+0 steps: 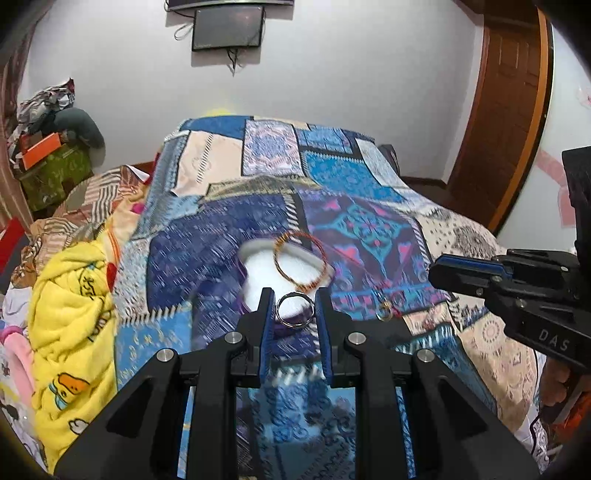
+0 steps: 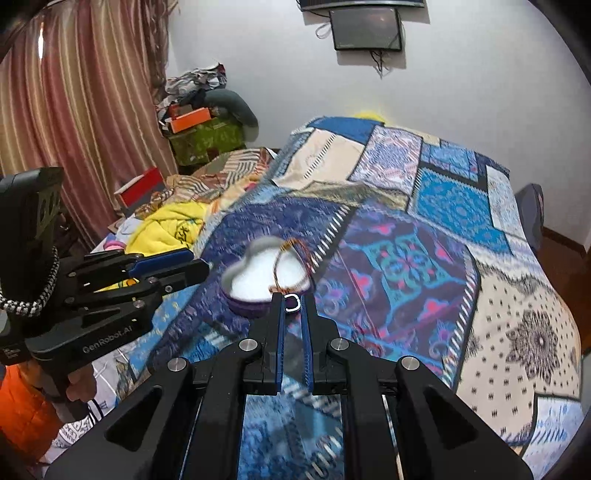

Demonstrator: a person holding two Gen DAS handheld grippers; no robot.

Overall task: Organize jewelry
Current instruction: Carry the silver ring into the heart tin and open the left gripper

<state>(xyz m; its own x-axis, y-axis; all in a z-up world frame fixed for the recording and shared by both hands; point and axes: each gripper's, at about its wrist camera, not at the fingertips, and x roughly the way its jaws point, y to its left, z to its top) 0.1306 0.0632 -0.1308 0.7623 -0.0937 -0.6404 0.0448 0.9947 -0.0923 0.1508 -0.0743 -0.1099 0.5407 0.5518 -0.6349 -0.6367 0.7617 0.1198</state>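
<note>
The left gripper (image 1: 294,308) pinches a shiny silver ring (image 1: 294,309) and the right gripper (image 2: 293,304) pinches a small silver ring (image 2: 292,303), both held above the purple heart-shaped box (image 2: 255,306), probably for dropping inside beside the orange wire bangle (image 1: 301,263).

White walls carry a dark screen (image 1: 228,28); a patchwork-covered bed (image 1: 332,177) fills the room, striped curtains (image 2: 85,110) left, wooden door (image 1: 506,110) right.

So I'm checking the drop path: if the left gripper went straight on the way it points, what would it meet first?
Probably the heart-shaped box just ahead of the left gripper, which holds a silver ring; the bangle leans on the far rim. Depth is uncertain.
</note>
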